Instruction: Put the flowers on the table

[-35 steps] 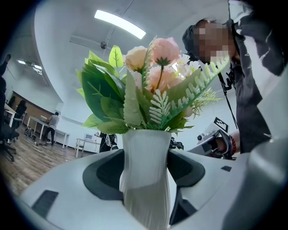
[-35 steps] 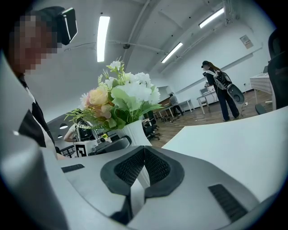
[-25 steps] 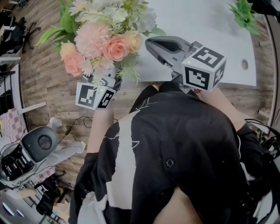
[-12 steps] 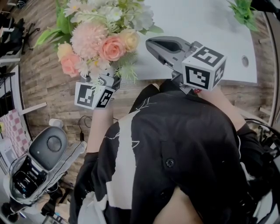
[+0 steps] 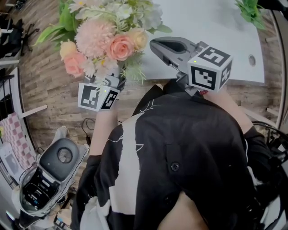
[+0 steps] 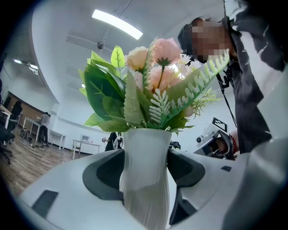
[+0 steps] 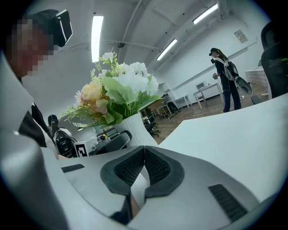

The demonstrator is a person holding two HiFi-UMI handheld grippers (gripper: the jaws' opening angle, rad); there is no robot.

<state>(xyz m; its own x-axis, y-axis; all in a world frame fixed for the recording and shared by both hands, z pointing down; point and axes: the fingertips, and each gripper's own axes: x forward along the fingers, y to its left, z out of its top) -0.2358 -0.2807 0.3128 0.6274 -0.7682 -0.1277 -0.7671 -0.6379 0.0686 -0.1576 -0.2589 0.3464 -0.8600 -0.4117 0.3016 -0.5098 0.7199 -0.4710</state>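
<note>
Holding the flowers (image 5: 108, 36), your left gripper (image 5: 112, 83) is clamped on the white vase (image 6: 145, 157) low on its body, with the bouquet hanging over the table (image 5: 211, 27) corner and the floor. Move it well inboard before lowering (it looks top-heavy), upright, and release only once the base sits flat. Your right gripper (image 7: 143, 168) is pressed together, empty, above the table edge.

- 2 grippers: left gripper (image 6: 145, 168), right gripper (image 7: 143, 157).
- 2 marker cubes (image 5: 96, 98), 1 on each gripper.
- 1 bunch of flowers (image 5: 108, 36), upper left of the head view.
- 1 white vase (image 6: 145, 143).
- 1 white surface (image 5: 211, 22), along the top.
- 1 green plant (image 5: 249, 13), upper right corner.
- 1 grey machine (image 5: 49, 170), lower left.
- 1 distant person (image 7: 225, 81), right of the right gripper view.
</note>
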